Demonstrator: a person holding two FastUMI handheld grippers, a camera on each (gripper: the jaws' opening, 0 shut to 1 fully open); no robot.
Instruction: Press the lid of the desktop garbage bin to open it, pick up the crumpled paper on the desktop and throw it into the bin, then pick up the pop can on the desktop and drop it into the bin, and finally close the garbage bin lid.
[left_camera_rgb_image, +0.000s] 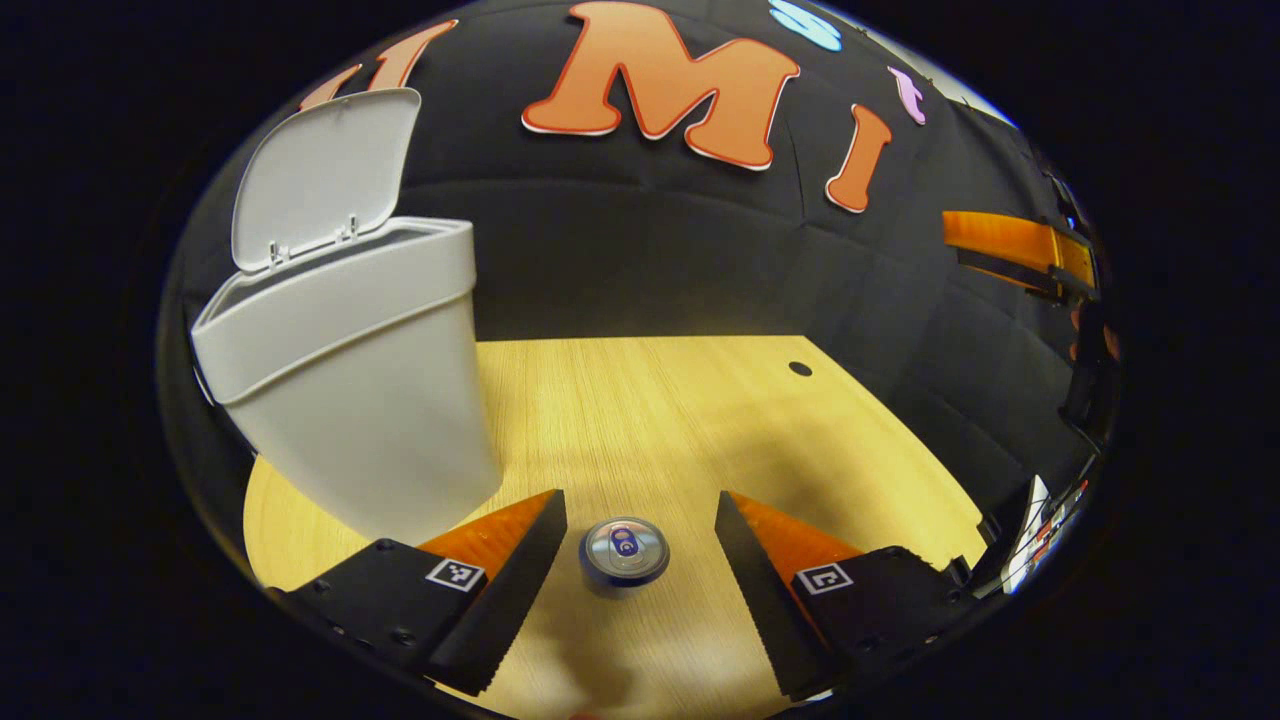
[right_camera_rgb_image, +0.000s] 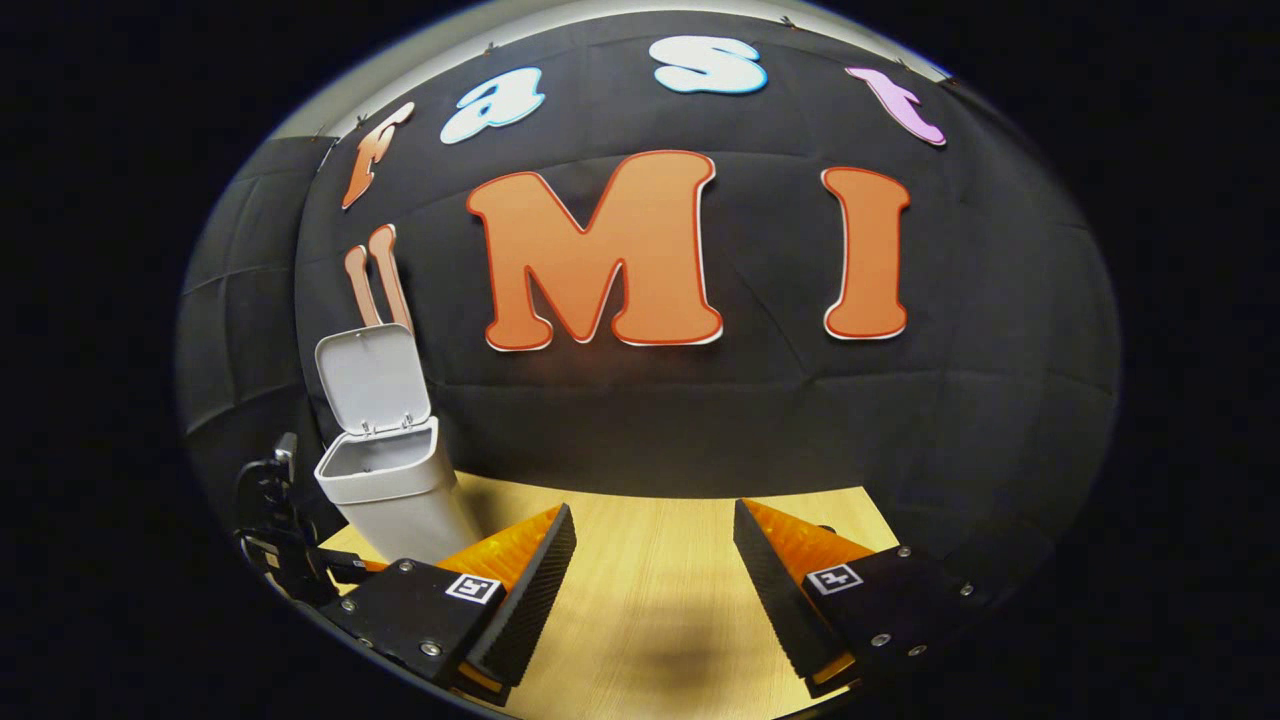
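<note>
Between spread left fingers (left_camera_rgb_image: 520, 560) — pop can (left_camera_rgb_image: 624, 552), untouched.

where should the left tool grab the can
Grip the can across its round side wall, coming down from above. It stands upright on the table, top facing the left tool, whose open fingers already straddle it. The open bin stands beside it.

Right gripper (right_camera_rgb_image: 652, 560): fingers spread wide apart, nothing between them, bare wood below.
Bin: a pale grey plastic desktop garbage bin (right_camera_rgb_image: 400, 500) stands at the left on the table, just behind the gripper's left finger.
Lid: the bin's flat grey hinged lid (right_camera_rgb_image: 372, 378) is raised upright, open.
Table: light wooden tabletop (right_camera_rgb_image: 650, 600), with a soft shadow near the bottom.
Other gripper: a dark part of the left gripper (right_camera_rgb_image: 275, 530) shows beside the bin, at the far left edge.
</note>
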